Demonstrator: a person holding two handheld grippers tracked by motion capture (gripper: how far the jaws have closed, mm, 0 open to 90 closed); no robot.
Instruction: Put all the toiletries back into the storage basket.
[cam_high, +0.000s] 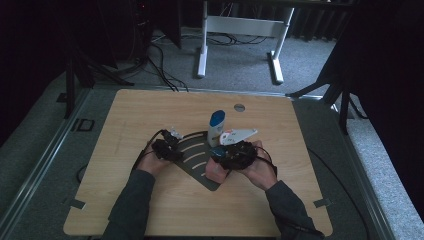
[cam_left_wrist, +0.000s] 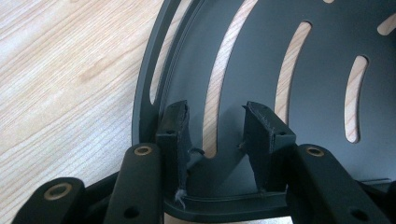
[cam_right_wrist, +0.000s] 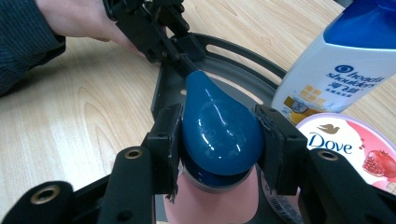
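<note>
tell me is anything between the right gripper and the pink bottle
Nothing visible: the right gripper already has its jaws closed on the blue cap of the pink bottle, pads touching the cap on both sides.

Dim and underexposed from above, black at upper left and right (only the desk (cam_high: 150, 210) catching soft light). Brighter, sharper up close; glare on blue cap (cam_right_wrist: 219, 135); near bottom edges blurred.

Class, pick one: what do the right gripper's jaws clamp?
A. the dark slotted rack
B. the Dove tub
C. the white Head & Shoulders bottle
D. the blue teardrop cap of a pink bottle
D: the right gripper closes on the blue teardrop cap atop the pink bottle.
</note>
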